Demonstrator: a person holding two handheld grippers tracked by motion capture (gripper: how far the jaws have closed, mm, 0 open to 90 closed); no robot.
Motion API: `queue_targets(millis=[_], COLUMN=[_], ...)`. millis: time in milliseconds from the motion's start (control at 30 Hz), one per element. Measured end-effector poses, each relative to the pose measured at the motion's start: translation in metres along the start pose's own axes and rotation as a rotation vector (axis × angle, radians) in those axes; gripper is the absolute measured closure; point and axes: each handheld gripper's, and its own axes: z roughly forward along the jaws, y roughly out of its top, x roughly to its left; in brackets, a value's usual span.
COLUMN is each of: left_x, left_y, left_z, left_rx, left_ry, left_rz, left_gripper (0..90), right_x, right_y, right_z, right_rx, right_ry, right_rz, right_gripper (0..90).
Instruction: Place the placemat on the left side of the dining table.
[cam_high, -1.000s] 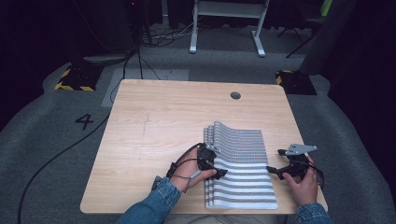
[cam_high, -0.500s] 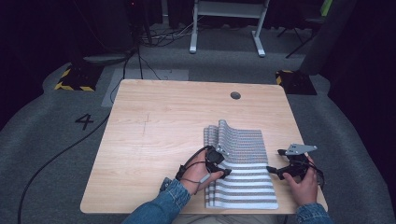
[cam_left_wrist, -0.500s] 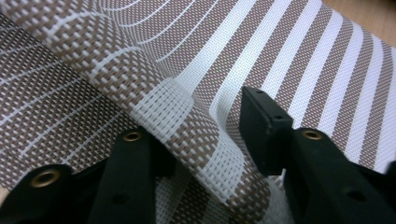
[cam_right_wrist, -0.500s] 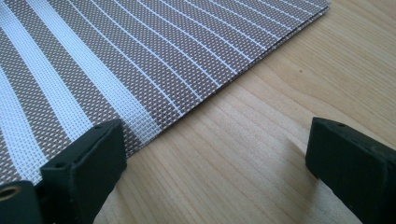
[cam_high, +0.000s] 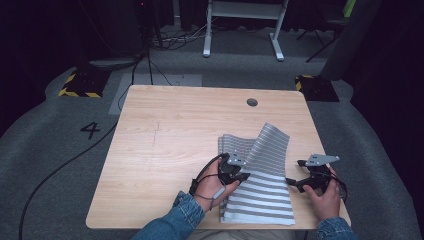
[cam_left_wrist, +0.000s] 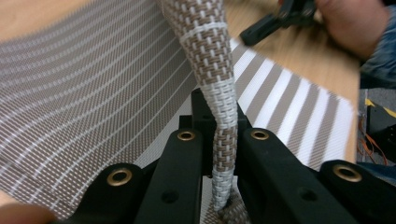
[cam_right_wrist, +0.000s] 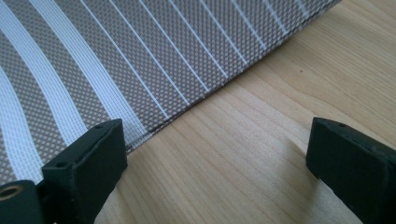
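My left gripper (cam_high: 239, 172) pinching mat (cam_high: 260, 200) edge, jaws clamped on woven fold (cam_left_wrist: 219, 116), lifting it into ridge running toward upper right of high view. My right gripper (cam_high: 306, 181) resting on table (cam_high: 165, 150) at lower right, jaws spread wide, just beside mat's right edge (cam_right_wrist: 196, 105). Mat lying lower centre-right of table.

- Woven mat (cam_high: 260, 185) lies on the surface (cam_high: 170, 150), lower right of frame.
- Left claw (cam_high: 243, 175) at mat's left edge; right claw (cam_high: 291, 181) just beside its right edge.
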Motion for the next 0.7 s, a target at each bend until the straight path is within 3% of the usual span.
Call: queue_targets(millis=[200, 333, 633, 700], left_x=[-0.007, -0.006, -0.002, 0.0], left_y=[0.009, 0.012, 0.013, 0.012], left_z=[-0.024, -0.045, -0.095, -0.104], left_rx=[0.003, -0.009, -0.027, -0.037], left_ry=[0.008, 0.016, 0.092, 0.113], left_rz=[0.092, 0.118, 0.2, 0.2], left_gripper=[88.7, 88.7, 88.7, 88.7], right_x=[0.0, 0.0, 0.0, 0.0], right_y=[0.0, 0.0, 0.0, 0.0], right_z=[0.0, 0.0, 0.0, 0.0], right_rx=[0.002, 0.002, 0.002, 0.002], right_ry=[0.0, 0.0, 0.0, 0.0], right_rz=[0.003, 0.005, 0.006, 0.006], right_gripper=[5.2, 5.3, 5.4, 5.4])
